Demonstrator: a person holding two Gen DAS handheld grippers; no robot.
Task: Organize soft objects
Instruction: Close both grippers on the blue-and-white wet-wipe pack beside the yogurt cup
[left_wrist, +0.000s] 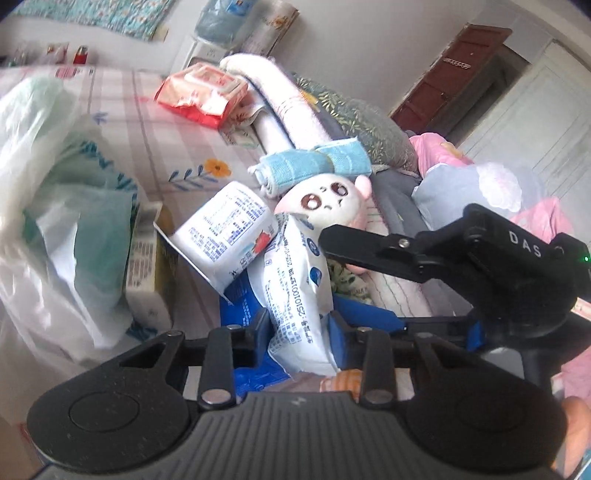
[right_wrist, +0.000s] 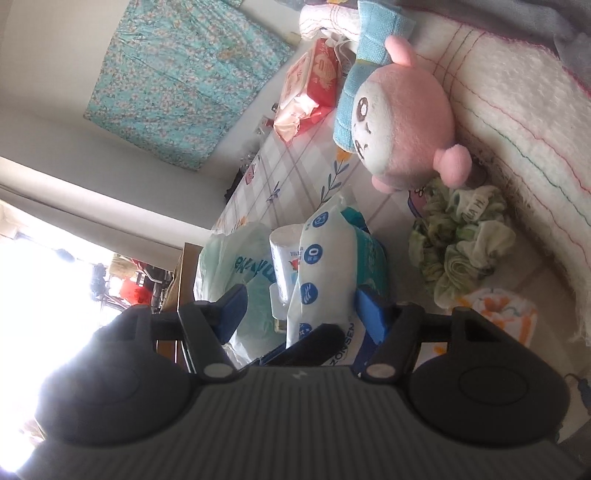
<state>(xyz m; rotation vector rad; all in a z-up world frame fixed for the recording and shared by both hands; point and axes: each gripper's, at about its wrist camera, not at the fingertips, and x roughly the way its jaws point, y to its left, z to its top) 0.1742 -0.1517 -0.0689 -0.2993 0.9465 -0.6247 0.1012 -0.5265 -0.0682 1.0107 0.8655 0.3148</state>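
Both handheld two-finger grippers meet at one white soft plastic pack with blue round icons (left_wrist: 295, 295). Left gripper (left_wrist: 299, 332) has its blue pads pressed against the two sides of this pack near its lower end, so it pinches the pack, which stands tilted toward 12 o'clock in the left wrist view. Right gripper (right_wrist: 303, 314) has its blue pads spread wider; the same pack (right_wrist: 317, 273) stands between them, and I cannot tell if the pads touch it. I judge that the left one carries the pack while the right one only steadies or waits. Leaning on the pack at 10 o'clock is a white printed tissue pack with small blue text (left_wrist: 229, 240), so lifting may tip it over. At 9 o'clock lies a thin white and green plastic bag (left_wrist: 66, 192), maybe the place for collecting. Behind, at 1 o'clock, a pink and cream plush toy with big brown eyes (left_wrist: 328, 203) rests under a rolled light blue towel (left_wrist: 314, 166). A red soft wipes pack (left_wrist: 203, 92) lies far at 11 o'clock on the checked bed sheet with flowers (left_wrist: 155, 147). In the right wrist view a green crumpled fabric scrunchie (right_wrist: 461, 240) lies at 2 o'clock beside a white fluffy blanket with coloured stitching (right_wrist: 517, 122)
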